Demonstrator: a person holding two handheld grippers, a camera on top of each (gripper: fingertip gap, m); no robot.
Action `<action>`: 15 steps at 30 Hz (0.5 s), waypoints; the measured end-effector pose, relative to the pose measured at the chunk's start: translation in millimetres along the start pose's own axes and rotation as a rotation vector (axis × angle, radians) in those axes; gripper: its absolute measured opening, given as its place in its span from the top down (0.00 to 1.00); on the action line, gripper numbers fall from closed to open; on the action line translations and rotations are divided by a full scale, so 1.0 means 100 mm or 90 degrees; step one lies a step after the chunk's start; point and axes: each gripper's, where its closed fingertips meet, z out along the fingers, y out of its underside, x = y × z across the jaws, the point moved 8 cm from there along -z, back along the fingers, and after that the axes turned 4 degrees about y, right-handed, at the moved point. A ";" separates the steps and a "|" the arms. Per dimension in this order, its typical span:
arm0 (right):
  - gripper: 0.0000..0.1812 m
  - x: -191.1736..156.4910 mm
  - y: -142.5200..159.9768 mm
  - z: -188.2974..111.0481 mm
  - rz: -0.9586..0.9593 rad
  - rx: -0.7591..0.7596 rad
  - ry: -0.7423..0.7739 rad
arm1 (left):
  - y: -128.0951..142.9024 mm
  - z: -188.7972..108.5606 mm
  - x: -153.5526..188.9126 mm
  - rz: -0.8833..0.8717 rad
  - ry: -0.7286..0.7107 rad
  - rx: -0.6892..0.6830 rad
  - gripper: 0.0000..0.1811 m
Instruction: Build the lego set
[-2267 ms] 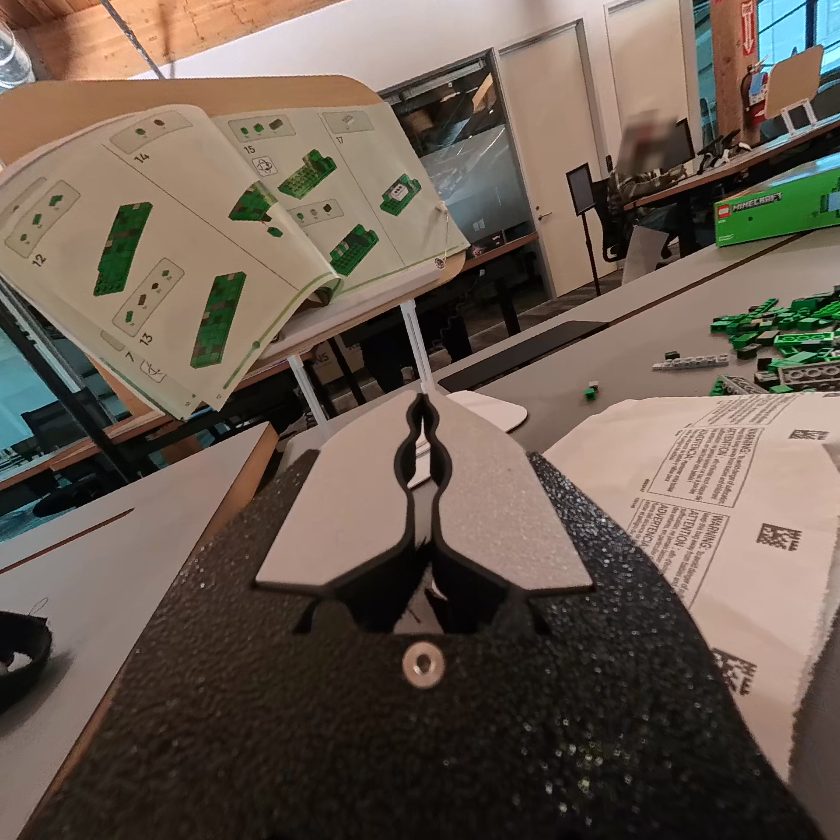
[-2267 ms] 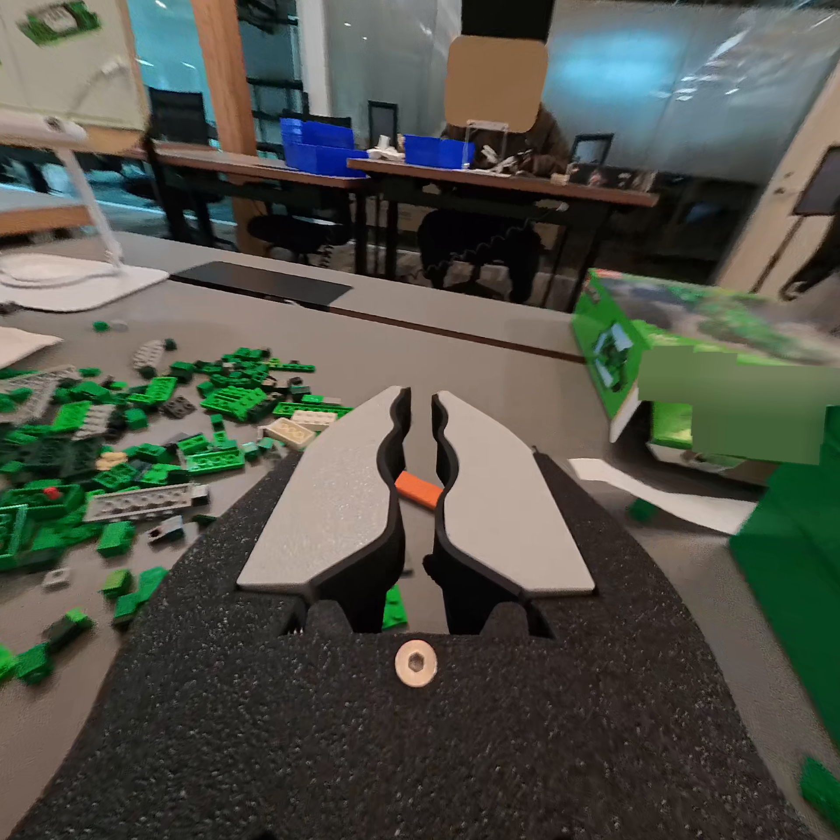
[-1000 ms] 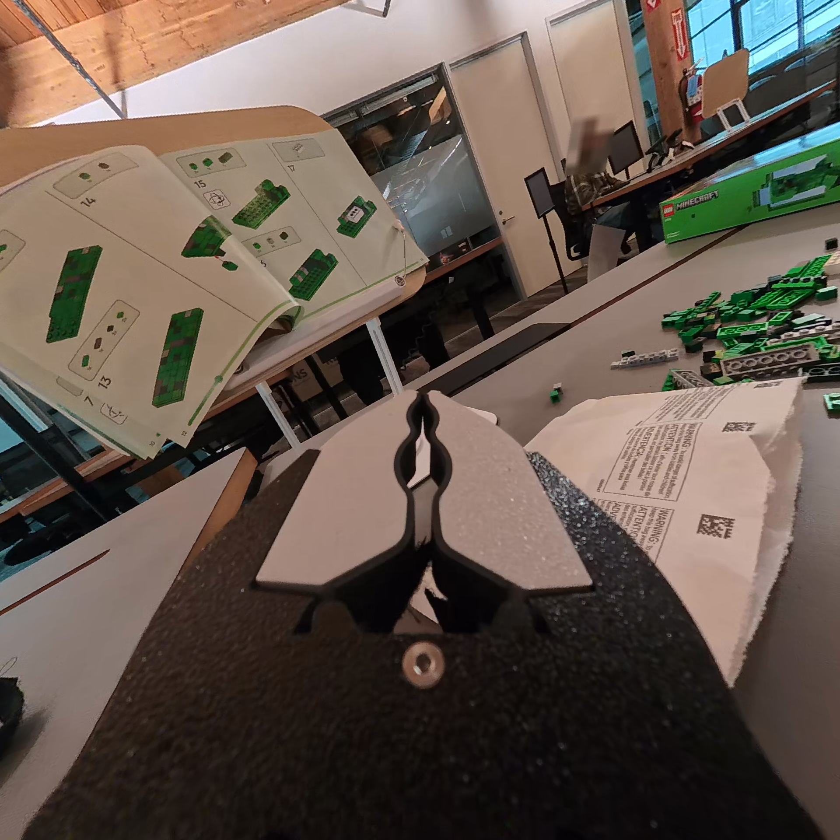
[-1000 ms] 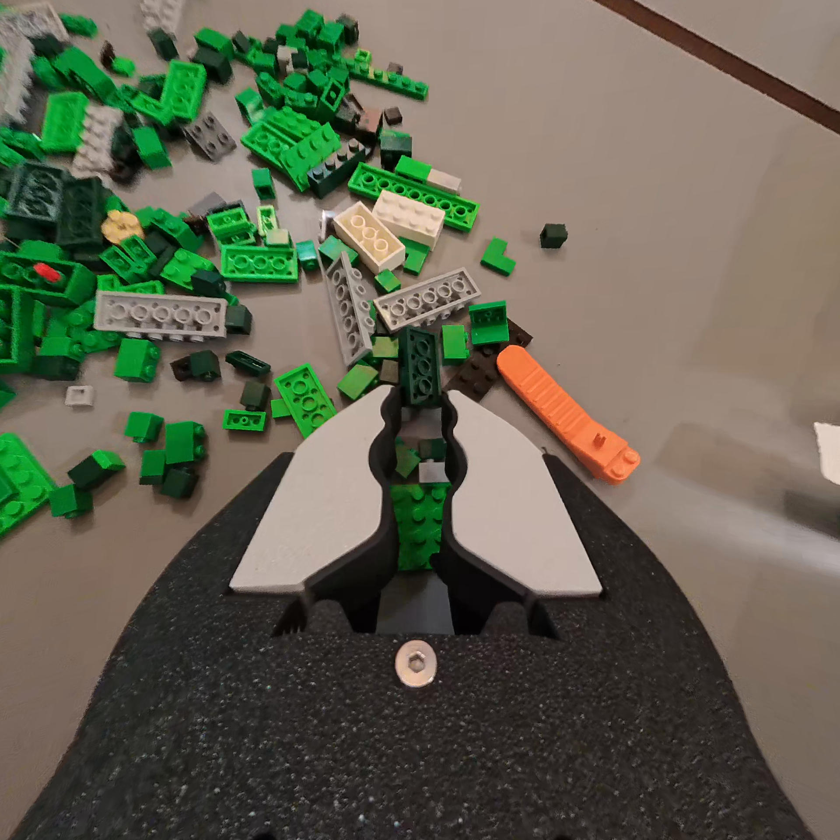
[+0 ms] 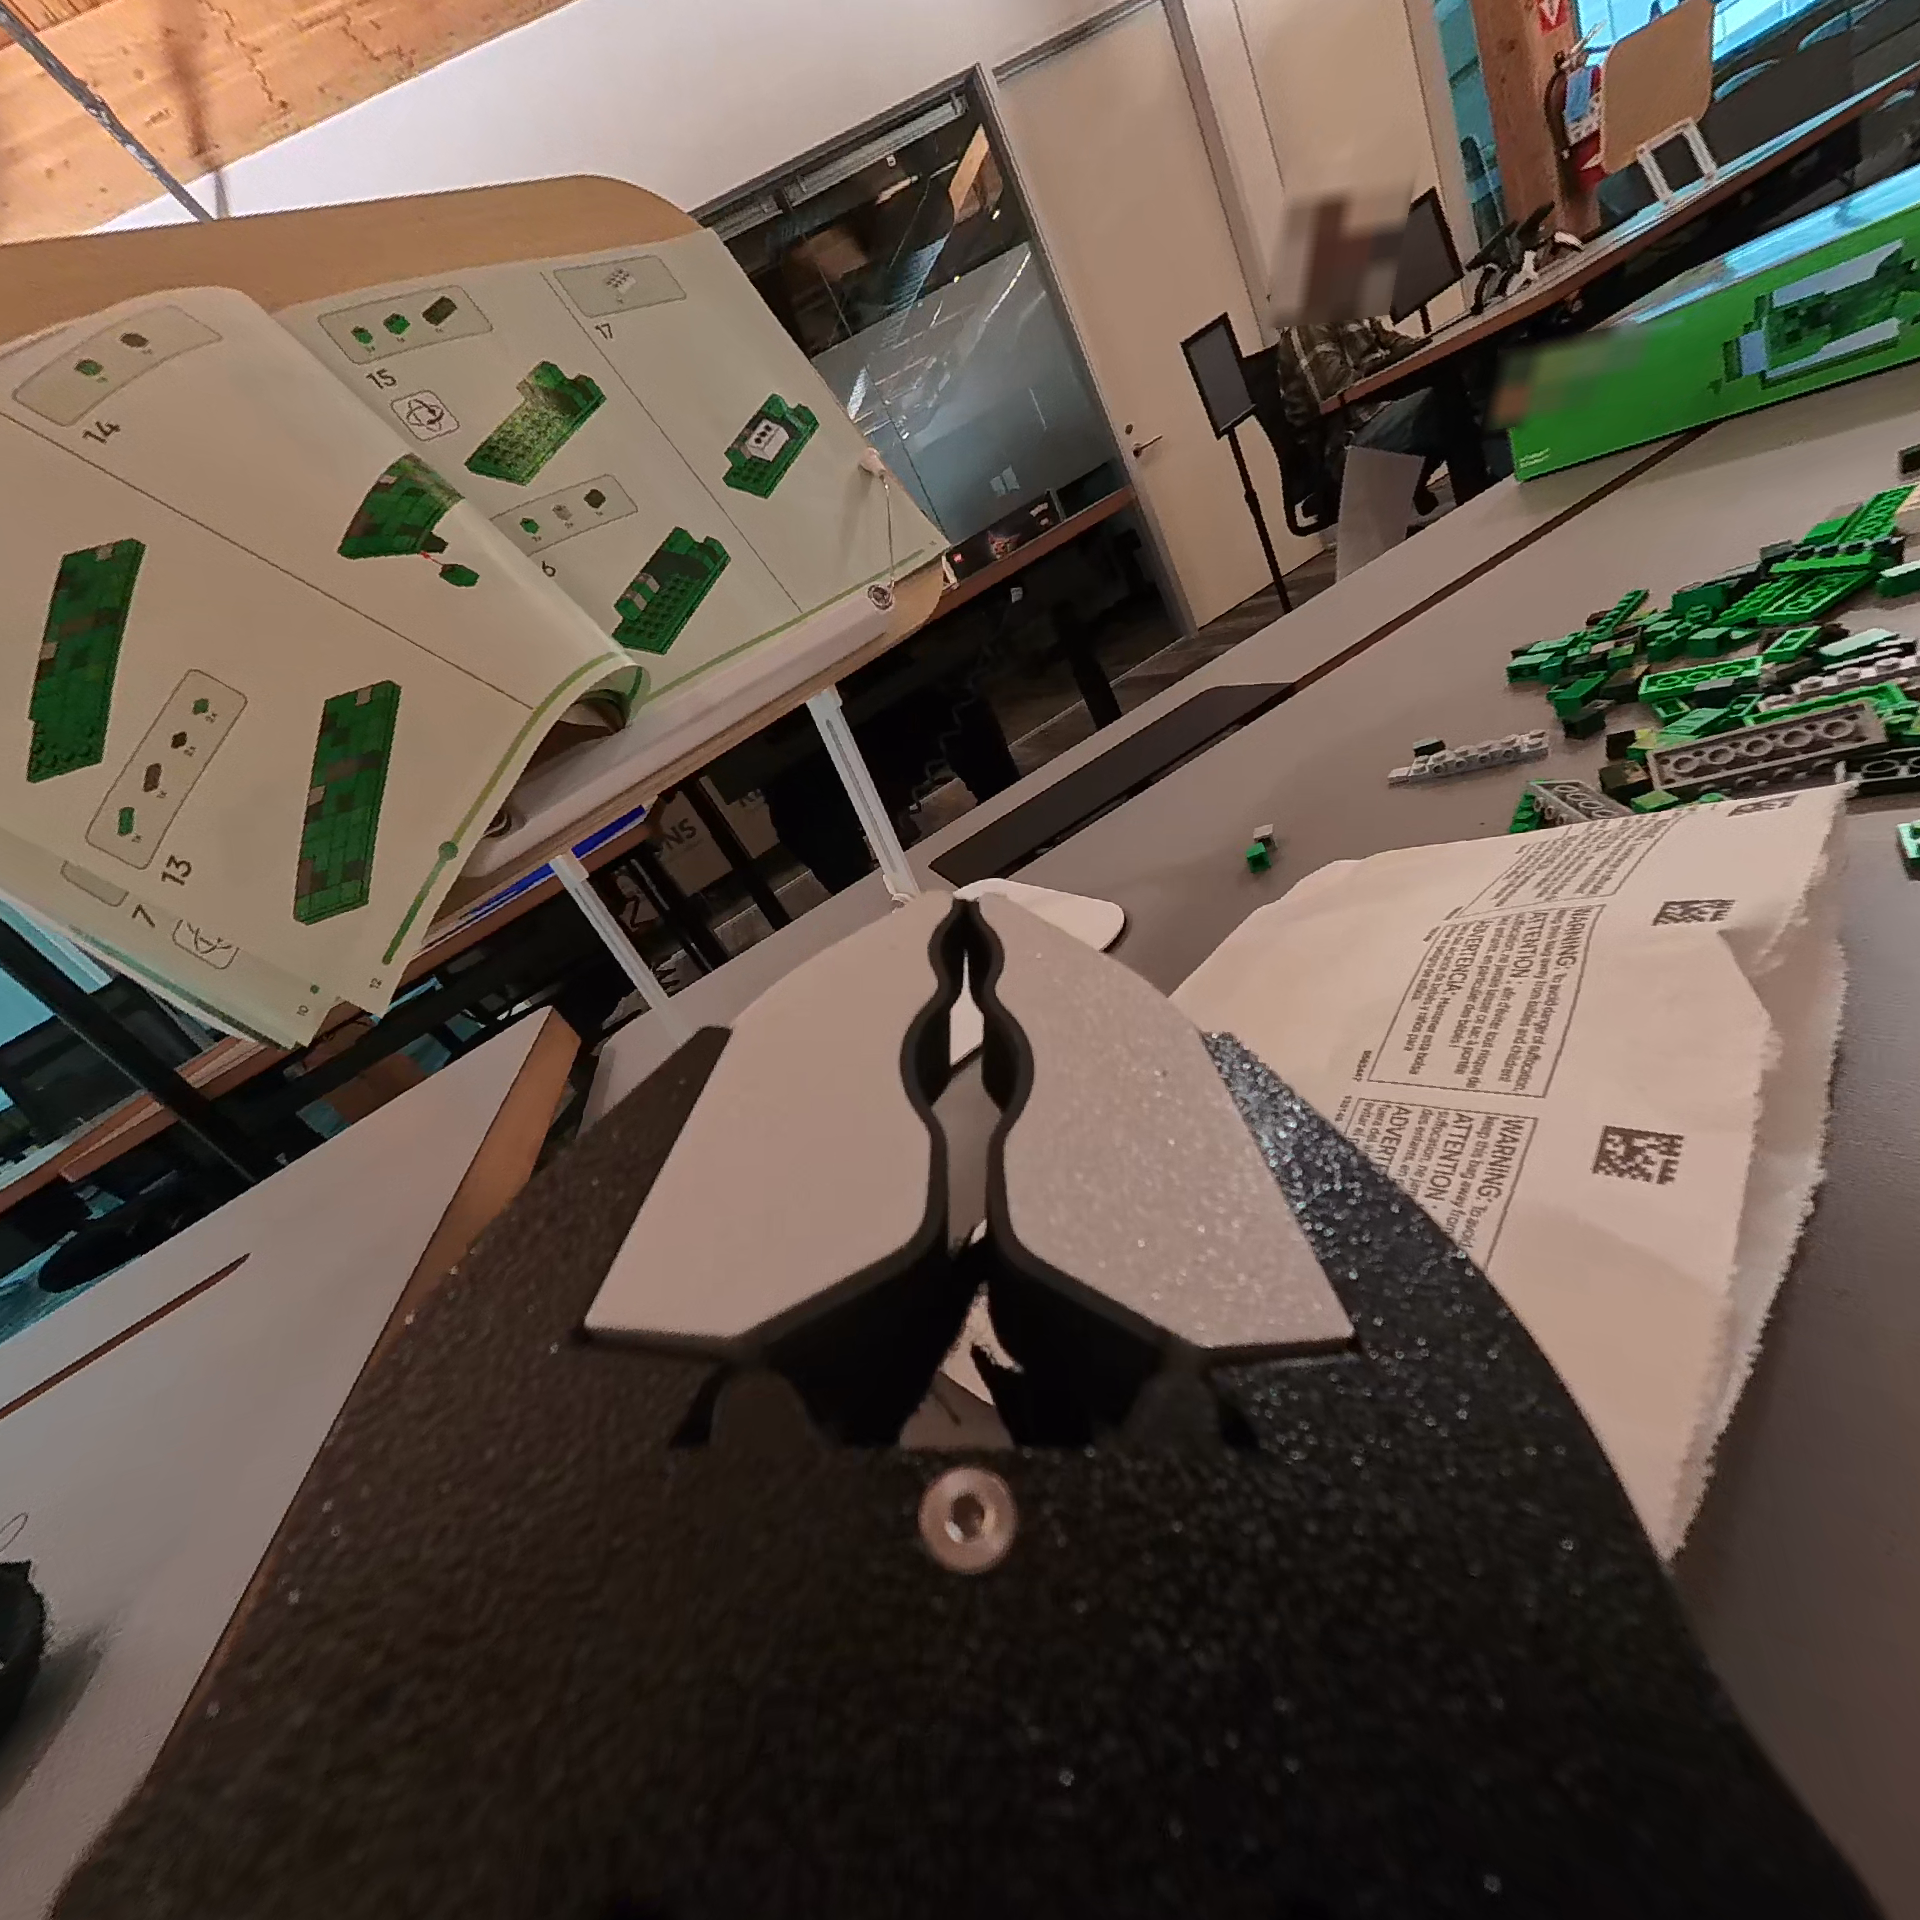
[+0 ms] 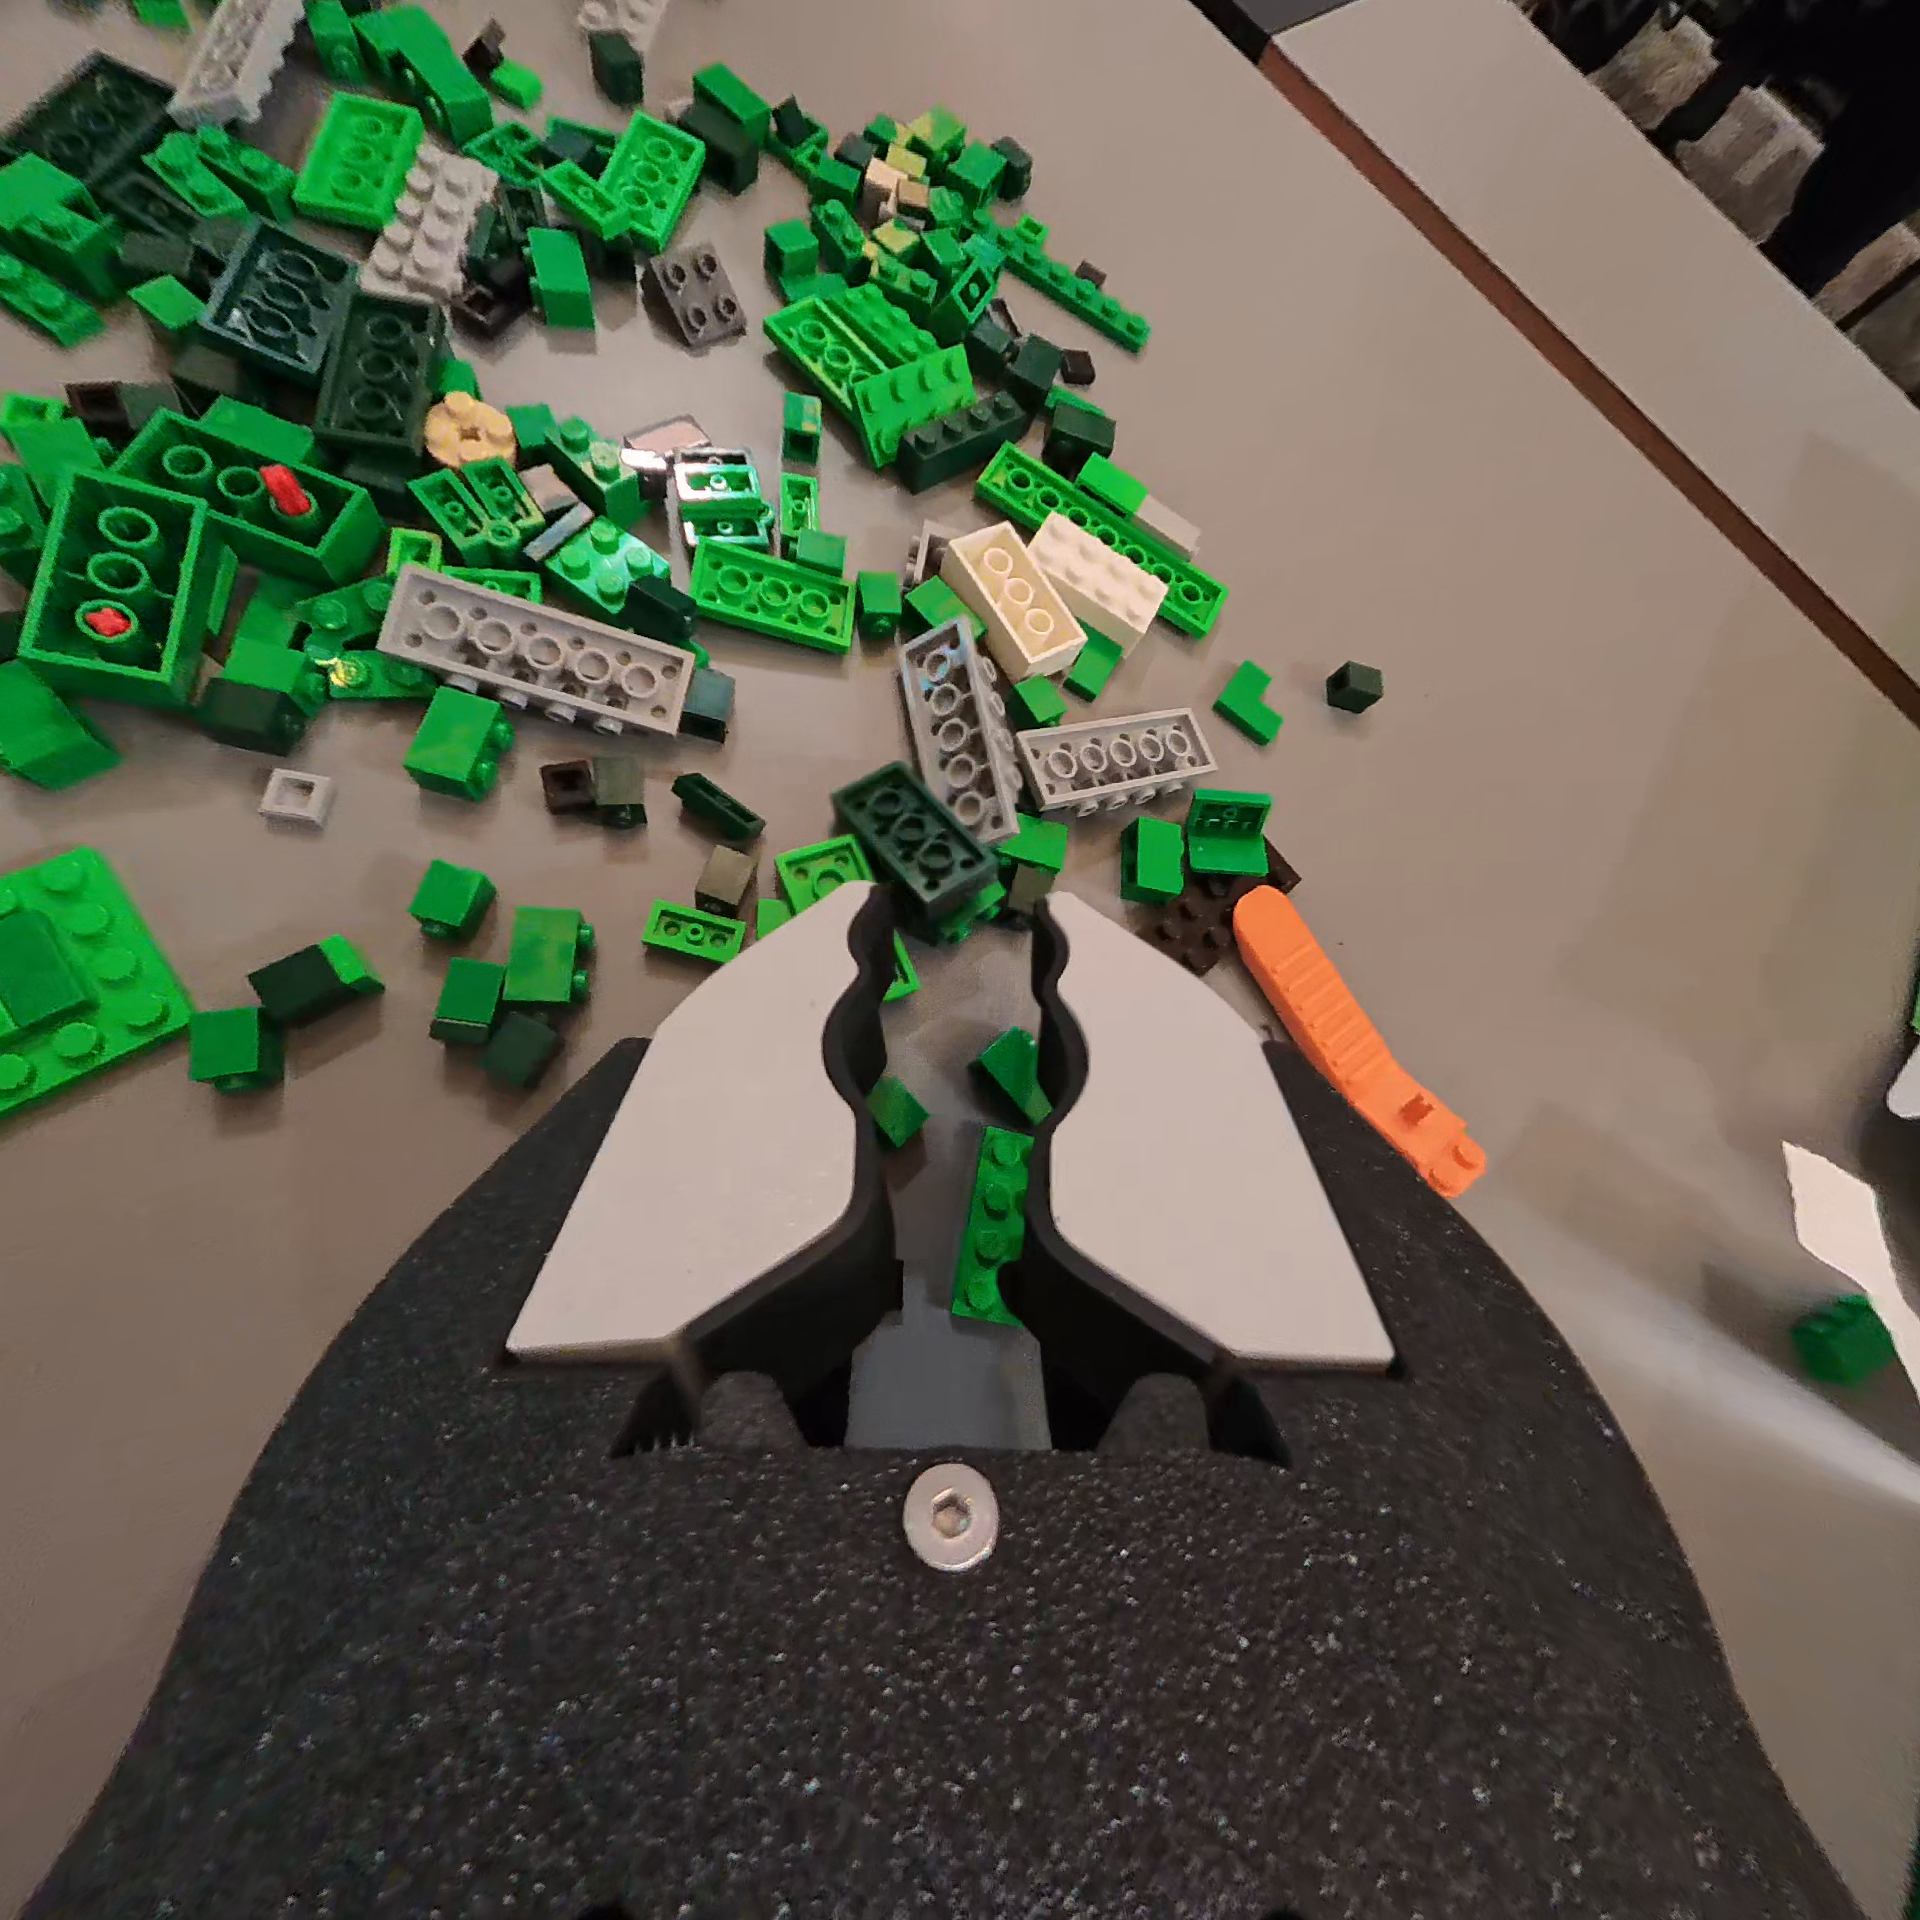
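Observation:
My right gripper (image 6: 956, 914) is open and empty, pointing down over the near edge of a loose pile of green, grey and white lego bricks (image 6: 540, 540) on the grey table. A dark green 2x4 brick (image 6: 914, 836) lies just beyond its fingertips. A thin green plate (image 6: 992, 1226) and small green bits lie on the table between its fingers. My left gripper (image 5: 966, 920) is shut and empty, held above the table and pointing toward the open instruction booklet (image 5: 312, 540) on a stand. The pile also shows in the left wrist view (image 5: 1745, 707).
An orange brick separator (image 6: 1351, 1039) lies right of the right fingers. A torn white paper bag (image 5: 1558, 1039) lies by the left gripper. The green set box (image 5: 1766, 343) stands at the table's far side. A brown seam (image 6: 1558, 343) crosses the table beyond the pile.
The right gripper tipped down from facing the room onto the pile, then shifted slightly and opened wider. The left gripper stayed shut and only drifted a little.

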 end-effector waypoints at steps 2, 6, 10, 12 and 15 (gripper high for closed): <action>0.85 0.02 -0.01 -0.02 0.003 0.013 0.012 | 0.00 0.00 0.00 0.002 -0.001 -0.001 1.00; 0.85 0.07 -0.05 -0.08 0.004 0.047 0.051 | 0.00 0.00 0.00 0.003 -0.002 0.000 1.00; 0.85 0.14 -0.10 -0.15 -0.007 0.094 0.130 | 0.00 0.00 0.00 0.004 0.000 0.000 1.00; 0.86 0.17 -0.12 -0.19 -0.010 0.114 0.163 | 0.00 0.00 0.01 0.004 0.001 0.000 1.00; 0.87 0.20 -0.15 -0.25 -0.011 0.145 0.207 | 0.00 0.00 0.01 0.005 0.001 -0.001 1.00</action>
